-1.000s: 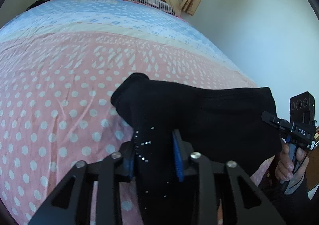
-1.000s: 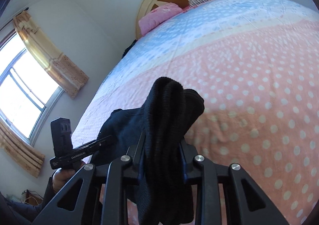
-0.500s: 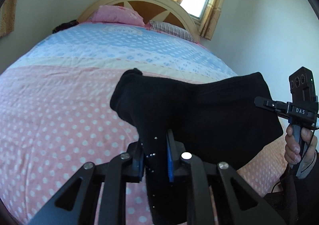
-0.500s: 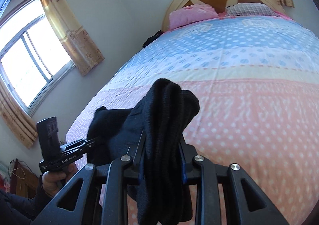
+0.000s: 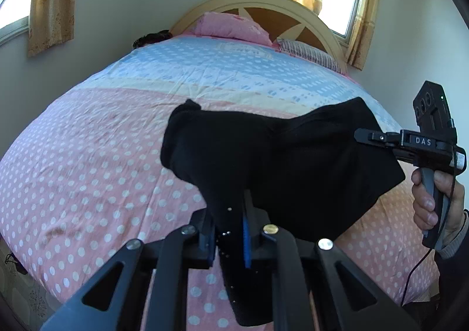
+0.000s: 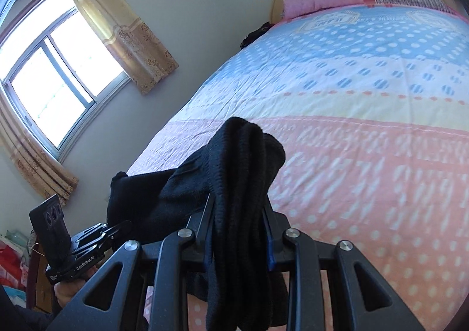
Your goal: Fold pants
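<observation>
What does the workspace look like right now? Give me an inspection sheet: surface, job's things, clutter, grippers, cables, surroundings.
Surface: bed with a dotted cover, pink near, blue toward the headboard.
Job's things: black pants held up above the bed, stretched between both grippers.
Clutter: pink pillow, striped pillow, a dark item at the bed's far corner.
Grippers: left gripper closing, pants fabric between its pads; right gripper clamped on a thick bunch of pants.
Cables: one thin black cable hanging below the right hand.
Surroundings: windows with yellow curtains, pale walls.
</observation>
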Demonstrator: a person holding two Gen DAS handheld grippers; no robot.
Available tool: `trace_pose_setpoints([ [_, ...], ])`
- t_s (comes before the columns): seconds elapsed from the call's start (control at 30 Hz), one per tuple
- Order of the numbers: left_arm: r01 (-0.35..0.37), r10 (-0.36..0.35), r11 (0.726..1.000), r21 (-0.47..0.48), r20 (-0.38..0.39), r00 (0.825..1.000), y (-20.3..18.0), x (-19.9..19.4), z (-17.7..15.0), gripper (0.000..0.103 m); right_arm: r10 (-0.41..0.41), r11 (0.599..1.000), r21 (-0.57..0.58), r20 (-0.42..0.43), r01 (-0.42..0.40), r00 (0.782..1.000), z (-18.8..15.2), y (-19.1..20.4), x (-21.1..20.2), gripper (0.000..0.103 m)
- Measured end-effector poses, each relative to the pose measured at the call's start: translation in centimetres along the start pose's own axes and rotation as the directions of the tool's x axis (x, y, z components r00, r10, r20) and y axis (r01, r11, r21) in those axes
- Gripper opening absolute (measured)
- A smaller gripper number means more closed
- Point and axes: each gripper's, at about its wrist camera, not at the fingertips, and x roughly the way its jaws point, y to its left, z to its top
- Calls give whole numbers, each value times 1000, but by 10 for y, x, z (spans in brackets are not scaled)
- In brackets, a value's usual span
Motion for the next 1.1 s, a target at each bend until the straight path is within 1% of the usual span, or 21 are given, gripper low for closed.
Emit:
trace_pose_setpoints([
  [0.1, -25, 25, 1000, 2, -26, 999, 8, 7, -10, 13, 5, 1000, 19, -24, -4, 1000, 3, -5, 23, 28],
  [0.13, -36, 36, 999, 7, -33, 999, 5, 16, -7, 14, 4, 1000, 28, -33, -3, 999, 4, -9, 31, 28],
  [0.23, -60, 61, 998, 19, -54, 997, 5, 26, -14, 19, 0, 998, 60, -59, 4, 998, 2, -20, 45, 28],
  [0.27, -73, 74, 997, 24, -50, 996, 4, 27, -15, 25, -5, 998, 64, -64, 9, 998, 0, -23, 47, 28],
  [0.33, -85, 87, 996, 34, -49, 995, 3, 30, -16, 31, -5, 997, 75, -71, 10, 997, -2, -29, 49, 28],
  [0.4, -108, 110, 993, 46, -46, 993, 1, 31, -16, 43, -3, 996, 84, -78, 9, 997, -4, -34, 50, 28],
  [0.43, -117, 119, 992, 49, -43, 992, -1, 31, -17, 45, -1, 996, 88, -82, 8, 997, -4, -36, 51, 29],
  [0.5, -124, 126, 991, 45, -44, 991, 4, 33, -19, 53, 2, 995, 102, -87, 7, 996, -6, -40, 51, 30],
  [0.53, -132, 134, 991, 36, -42, 990, 5, 33, -21, 60, 4, 994, 111, -90, 6, 996, -7, -43, 52, 32],
  [0.6, -147, 148, 989, 14, -37, 988, 9, 33, -27, 76, -22, 993, 112, -99, 33, 995, -9, -47, 54, 36],
  [0.63, -147, 146, 989, -2, -37, 989, 10, 32, -30, 77, -44, 993, 103, -105, 55, 994, -10, -47, 56, 38],
  [0.7, -134, 133, 991, -26, -28, 991, 11, 28, -36, 78, -55, 993, 102, -106, 66, 993, -13, -49, 58, 40],
  [0.73, -136, 136, 990, -22, -22, 991, 11, 27, -38, 79, -54, 992, 107, -104, 65, 993, -14, -51, 59, 42],
  [0.8, -166, 166, 986, -8, -5, 986, 9, 25, -42, 89, -47, 990, 130, -105, 61, 993, -17, -56, 60, 44],
  [0.83, -176, 176, 984, -7, -4, 984, 10, 24, -43, 90, -33, 989, 142, -101, 48, 994, -18, -59, 60, 45],
  [0.9, -170, 170, 985, -25, -18, 985, 11, 21, -43, 91, -26, 988, 150, -100, 41, 995, -16, -61, 60, 47],
  [0.97, -183, 182, 983, -23, -31, 983, 10, 14, -42, 91, -67, 988, 133, -78, 77, 995, -16, -57, 50, 52],
  [1.07, -222, 222, 975, 13, -18, 975, 1, -2, -42, 91, -167, 981, 94, -24, 168, 986, -17, -49, 22, 54],
  [1.1, -224, 224, 974, 19, -10, 975, -1, -7, -43, 91, -197, 977, 87, -9, 197, 980, -19, -46, 9, 54],
])
